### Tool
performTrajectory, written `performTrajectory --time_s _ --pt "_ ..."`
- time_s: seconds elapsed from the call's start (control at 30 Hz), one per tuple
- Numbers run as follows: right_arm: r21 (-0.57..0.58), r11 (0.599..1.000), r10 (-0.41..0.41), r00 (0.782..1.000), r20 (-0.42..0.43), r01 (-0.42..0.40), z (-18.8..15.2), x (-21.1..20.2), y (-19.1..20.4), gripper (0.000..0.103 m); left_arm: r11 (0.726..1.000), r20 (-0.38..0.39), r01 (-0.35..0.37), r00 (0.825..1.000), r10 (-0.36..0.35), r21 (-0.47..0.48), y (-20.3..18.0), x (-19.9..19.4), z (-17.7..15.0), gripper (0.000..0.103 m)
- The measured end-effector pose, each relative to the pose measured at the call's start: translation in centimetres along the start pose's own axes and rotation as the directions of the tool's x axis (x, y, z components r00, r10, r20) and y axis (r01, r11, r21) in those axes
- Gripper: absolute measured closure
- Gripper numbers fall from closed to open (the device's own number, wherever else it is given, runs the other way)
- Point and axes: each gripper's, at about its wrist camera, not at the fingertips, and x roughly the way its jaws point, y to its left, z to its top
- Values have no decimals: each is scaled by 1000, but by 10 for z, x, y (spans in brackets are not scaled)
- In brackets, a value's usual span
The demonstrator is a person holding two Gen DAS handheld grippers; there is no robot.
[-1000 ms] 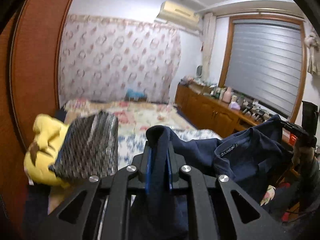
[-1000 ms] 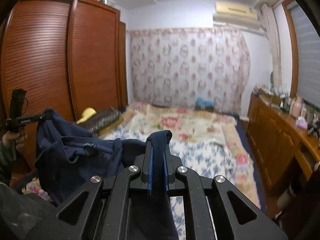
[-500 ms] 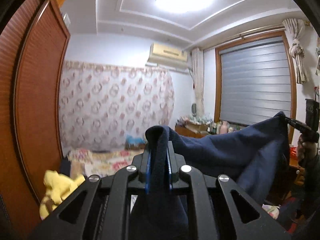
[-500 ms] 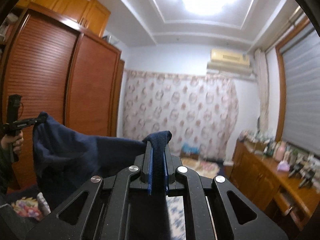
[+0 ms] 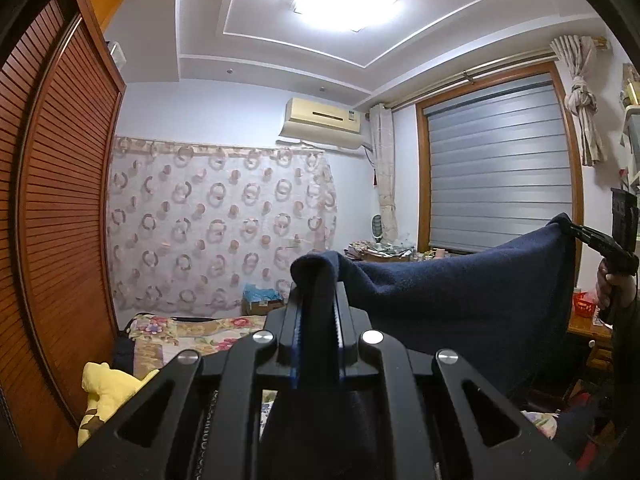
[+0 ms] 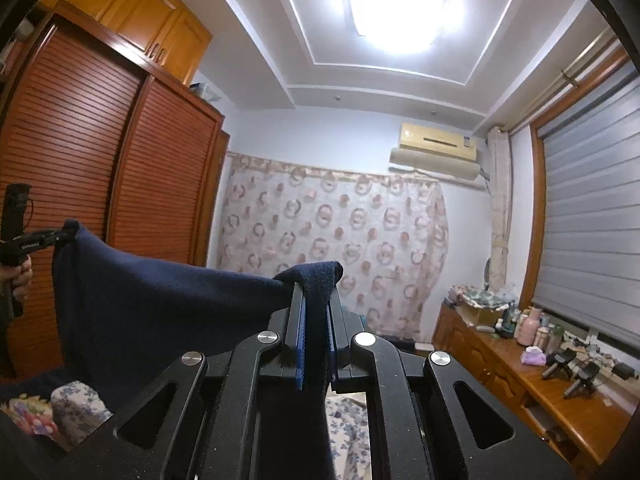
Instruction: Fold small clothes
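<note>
A navy blue garment (image 5: pixel 460 292) hangs stretched in the air between my two grippers. My left gripper (image 5: pixel 318 280) is shut on one corner, with cloth bunched over the fingertips. My right gripper (image 6: pixel 316 284) is shut on the other corner; it also shows at the far right of the left wrist view (image 5: pixel 576 232). In the right wrist view the garment (image 6: pixel 160 300) sags leftward to the left gripper (image 6: pixel 60 236). Both grippers are raised high above the bed.
A bed with a floral cover (image 5: pixel 200 328) lies below, with a yellow plush toy (image 5: pixel 108 384) at its left. A wooden slatted wardrobe (image 6: pixel 100 160) stands on the left. A wooden counter (image 6: pixel 540 376) with bottles runs along the window wall.
Both grippers have risen and tilted upward with the garment. The cloth, loose and crumpled a second ago, now hangs spread taut between them.
</note>
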Motion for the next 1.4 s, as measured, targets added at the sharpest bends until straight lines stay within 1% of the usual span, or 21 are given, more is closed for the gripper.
performTrajectory --time_s 0.13,0.2,0.27,0.33,0.43,0.5,0.57,0.63,0.67,0.7,0.77,0.8,0.93,1.03,1.1,1.2,1.3,1.33,1.4 --pt "-3 1000 -5 1000 1 5 -1 -5 -6 97 1000 -7 15 1000 -15 6 -3 6 1 92" --pt "-13 1000 -16 1000 -11 16 -4 -2 -8 97 1000 -21 22 1000 -22 9 3 15 -4 92" --pt "-25 999 -28 999 -38 28 -12 8 -13 97 1000 -53 27 998 -26 11 7 34 -13 92" --pt "-21 999 -32 996 -88 30 -29 29 -22 97 1000 -106 31 994 -30 6 10 62 -30 92" --pt "-10 999 -35 981 -193 33 -71 75 -37 97 999 -195 35 980 -38 -20 19 118 -66 92" --pt "15 999 -24 966 -258 29 -106 108 -48 97 999 -262 27 964 -36 -37 25 164 -96 92" --pt "44 999 -16 945 -327 32 -144 144 -59 97 999 -307 19 951 -28 -33 25 197 -118 92" --pt "76 996 -5 918 -397 39 -187 184 -70 97 999 -369 6 929 -19 -36 27 237 -143 92" --pt "85 995 -3 907 -420 43 -202 200 -74 97 999 -398 3 917 -19 -41 27 253 -154 92" --pt "96 994 3 893 -451 45 -222 221 -78 97 999 -433 -5 901 -15 -45 31 274 -166 92" --pt "109 993 15 868 -496 45 -249 253 -86 97 999 -474 -23 881 6 -32 31 301 -180 92" --pt "110 993 16 858 -514 48 -261 268 -89 97 999 -485 -31 874 14 -25 32 310 -185 92" --pt "137 989 36 826 -563 50 -294 310 -103 97 998 -535 -45 845 19 -36 35 344 -205 92" --pt "140 989 47 795 -604 48 -319 334 -110 97 998 -565 -50 825 24 -31 33 360 -215 92" --pt "141 989 55 778 -625 43 -329 345 -112 97 998 -588 -54 809 30 -23 30 370 -224 91" --pt "146 989 66 764 -642 37 -338 357 -113 97 998 -610 -64 792 42 -14 31 380 -233 90" --pt "148 988 72 757 -650 32 -343 365 -115 96 997 -624 -71 780 45 -17 28 385 -239 90" --pt "149 988 74 753 -654 32 -345 368 -115 96 997 -630 -72 775 43 -21 36 389 -240 89" --pt "146 989 71 745 -663 35 -348 373 -115 96 997 -644 -74 764 36 -32 38 391 -241 85"
